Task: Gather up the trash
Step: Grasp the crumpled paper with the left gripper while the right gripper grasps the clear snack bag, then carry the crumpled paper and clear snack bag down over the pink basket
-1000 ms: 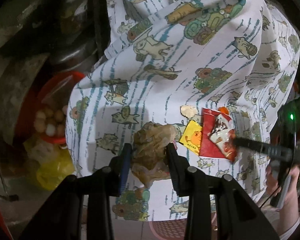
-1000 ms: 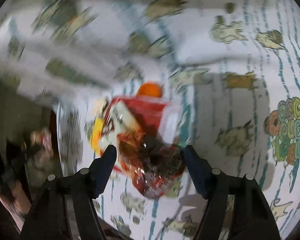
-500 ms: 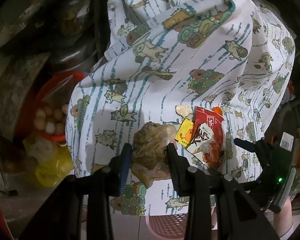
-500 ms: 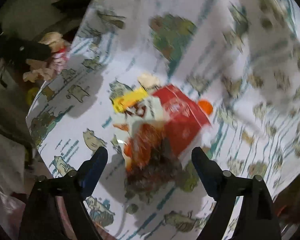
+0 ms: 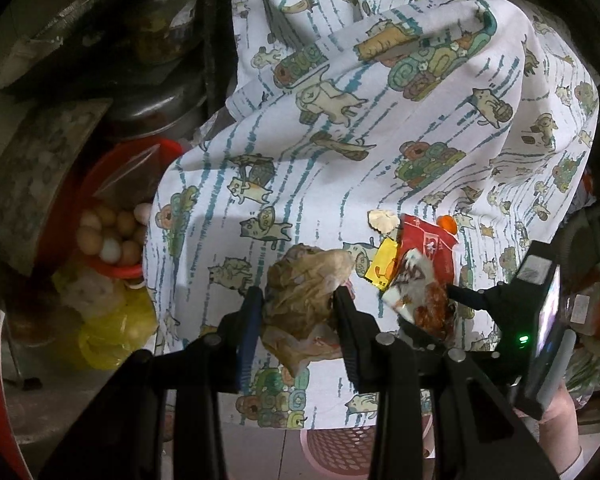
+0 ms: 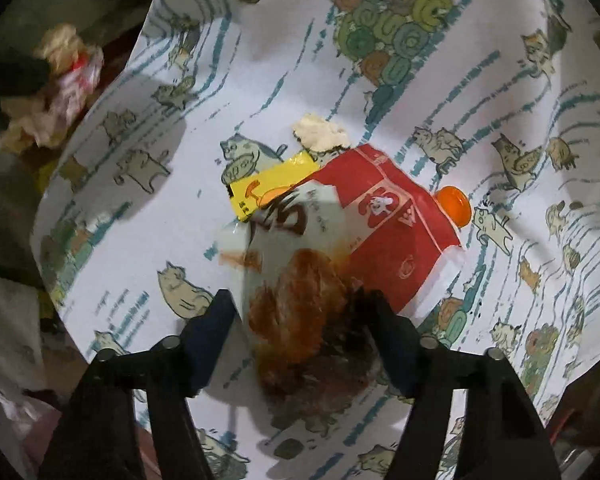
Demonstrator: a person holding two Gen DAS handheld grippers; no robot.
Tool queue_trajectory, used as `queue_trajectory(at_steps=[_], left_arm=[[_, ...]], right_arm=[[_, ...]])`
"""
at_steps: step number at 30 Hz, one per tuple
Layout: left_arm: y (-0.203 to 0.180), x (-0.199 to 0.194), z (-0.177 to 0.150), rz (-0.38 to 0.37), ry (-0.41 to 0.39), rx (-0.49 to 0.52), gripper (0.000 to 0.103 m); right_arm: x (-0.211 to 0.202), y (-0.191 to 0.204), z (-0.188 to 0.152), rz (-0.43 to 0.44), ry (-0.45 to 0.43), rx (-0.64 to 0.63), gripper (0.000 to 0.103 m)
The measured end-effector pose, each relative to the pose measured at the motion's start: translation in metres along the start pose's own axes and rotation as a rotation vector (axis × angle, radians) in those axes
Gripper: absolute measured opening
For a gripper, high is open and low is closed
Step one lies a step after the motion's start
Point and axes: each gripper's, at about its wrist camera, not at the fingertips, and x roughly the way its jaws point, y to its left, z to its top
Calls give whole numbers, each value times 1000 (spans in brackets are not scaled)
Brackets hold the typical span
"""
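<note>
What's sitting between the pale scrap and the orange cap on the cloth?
The top edge of the red packet lies between the pale scrap and the orange cap, clearest in the right wrist view.

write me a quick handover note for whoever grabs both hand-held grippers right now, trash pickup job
Left hand-held gripper: shut on a crumpled brownish plastic bag, held above the cat-print cloth.
Right hand-held gripper: jaws closing around the red and white snack wrapper; the pads do not look pressed on it yet.
On the cloth: a yellow wrapper partly under the snack wrapper, a pale scrap and an orange cap.
Pink basket shows below the cloth's edge.
Done: one piece gripped, nothing seen binned yet.
Left: finish the wrapper grasp, drop both, then collect the yellow wrapper, scrap and cap.
</note>
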Motion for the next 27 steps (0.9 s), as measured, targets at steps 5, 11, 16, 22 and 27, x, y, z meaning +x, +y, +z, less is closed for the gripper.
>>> queue_trajectory(at_steps=[5,11,16,22,27], left_arm=[[-1,-6,-1,4,-19,3,34],[-6,-16,-4,6,-51,19,34],[-10,-44,-14,4,-109,28,34],[-30,-95,-33,-4,-195,46,34],[-45,-128,-52,23,-222,100,34]], right_arm=[[-30,-24,-3,35,-64,125,61],[-85,-39,-16,71,-189,273,60],[-137,-20,-28,32,-255,331,60],[-207,1,-58,22,-355,468,60],[-245,22,-88,-24,-424,512,61]])
